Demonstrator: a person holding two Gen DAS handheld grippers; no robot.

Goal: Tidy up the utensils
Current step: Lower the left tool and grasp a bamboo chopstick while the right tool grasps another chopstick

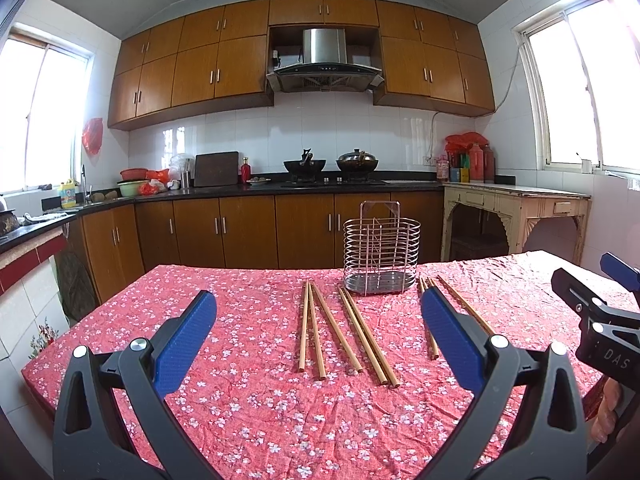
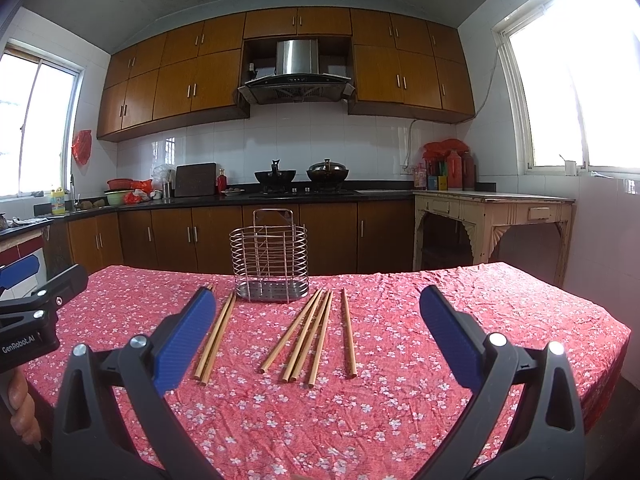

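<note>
Several wooden chopsticks (image 1: pixel 344 330) lie in loose groups on a table under a red flowered cloth (image 1: pixel 248 412), their far ends near an empty wire utensil holder (image 1: pixel 381 258). My left gripper (image 1: pixel 318 316) hovers open above the near side of the table, nothing between its blue pads. In the right wrist view the chopsticks (image 2: pixel 308 338) fan out in front of the wire holder (image 2: pixel 269 257), with one pair (image 2: pixel 216 340) further left. My right gripper (image 2: pixel 316 320) is open and empty too. Each gripper shows at the edge of the other's view.
The table's far edge lies just behind the holder. Beyond are brown kitchen cabinets (image 1: pixel 248 232), a counter with two woks (image 1: pixel 331 165), and a pale side table (image 1: pixel 516 208) at the right. A hand (image 2: pixel 20 408) holds the left gripper's handle.
</note>
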